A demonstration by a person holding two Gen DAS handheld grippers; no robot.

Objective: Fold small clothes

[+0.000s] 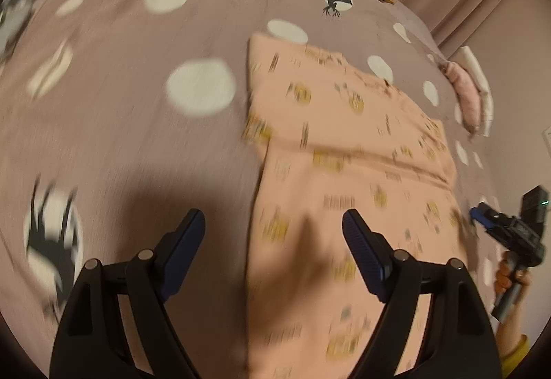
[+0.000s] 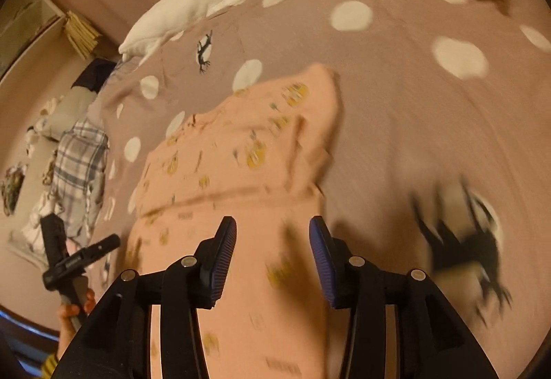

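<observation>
A peach garment (image 1: pixel 344 138) with small yellow prints lies flat on the mauve, white-dotted bedspread (image 1: pixel 137 138), with a fold line across its middle. My left gripper (image 1: pixel 273 217) hovers open over the garment's near left edge, nothing between its fingers. In the right wrist view the same garment (image 2: pixel 241 155) stretches away from me. My right gripper (image 2: pixel 272 224) stands open above its near part, the pads clear of the cloth. Each gripper also shows in the other's view, held in a hand: the right gripper (image 1: pixel 509 227) at the right rim, the left gripper (image 2: pixel 79 258) at the lower left.
A white plush goose (image 2: pixel 206 0) lies along the bed's far side. Folded pink and white clothes (image 1: pixel 471 93) sit stacked near the right edge of the bed. A plaid cloth (image 2: pixel 79 165) hangs over the bed's left side. Curtains close off the background.
</observation>
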